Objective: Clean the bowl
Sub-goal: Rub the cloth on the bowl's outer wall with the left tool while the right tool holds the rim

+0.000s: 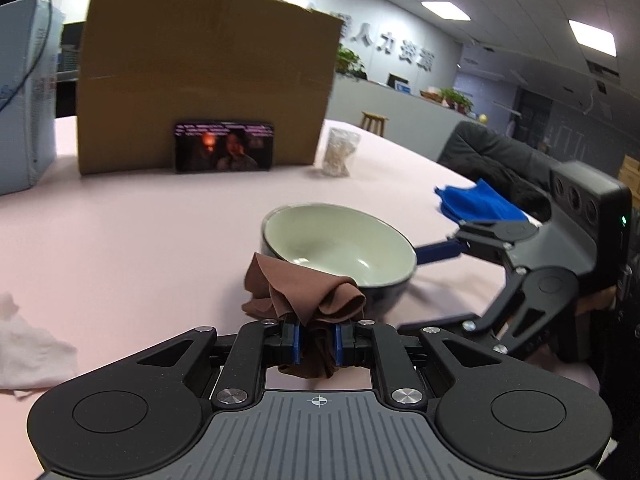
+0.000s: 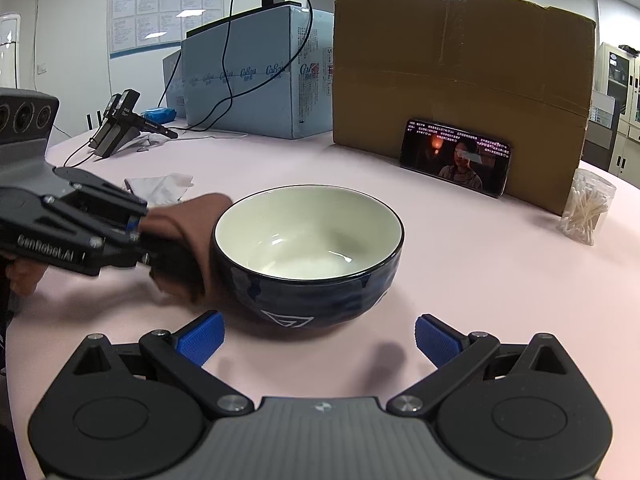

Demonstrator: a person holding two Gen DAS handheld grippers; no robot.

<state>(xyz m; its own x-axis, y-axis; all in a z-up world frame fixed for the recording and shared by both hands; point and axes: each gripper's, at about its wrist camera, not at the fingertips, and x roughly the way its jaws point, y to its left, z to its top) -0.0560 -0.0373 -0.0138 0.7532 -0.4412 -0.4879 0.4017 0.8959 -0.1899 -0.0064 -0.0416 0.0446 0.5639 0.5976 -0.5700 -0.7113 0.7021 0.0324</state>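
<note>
Nearest in the left wrist view, left gripper (image 1: 318, 346) clenched on a bunched brown cloth (image 1: 304, 292), folds spilling forward over the blue pads to just beside the near wall of the bowl (image 1: 340, 246); whether cloth and rim touch, hard to tell. Nearest in the right wrist view, right gripper (image 2: 318, 338) released, blue pads (image 2: 434, 338) spread wide and apart from the bowl (image 2: 308, 248), lined up to either side of its base on bare pink table (image 2: 500, 280). Bowl upright in the middle of the table, dark blue outside with a white triangle mark low on its wall, pale and glossy inside. "GenRobot.AI" readable on the side of the left gripper where it enters from the left edge of the right wrist view. Open pink surface all round the bowl's front and right side. Farther left, crumpled white tissue (image 2: 160, 186) lying flat near the cloth. Farther right, blue cloth (image 1: 478, 200) at the table's rounded edge, beside a dark chair. Behind the bowl, well apart, phone (image 2: 456, 158) leaning on its long side against a cardboard box (image 2: 460, 80), screen lit with small unreadable captions. Clear tub of cotton swabs (image 2: 586, 208) just beside the box's right corner. Behind, pale blue carton (image 2: 256, 80) printed repeatedly with a script brand name, too small to read surely, charger and black cable on top. Wall poster beyond, text illegible.
</note>
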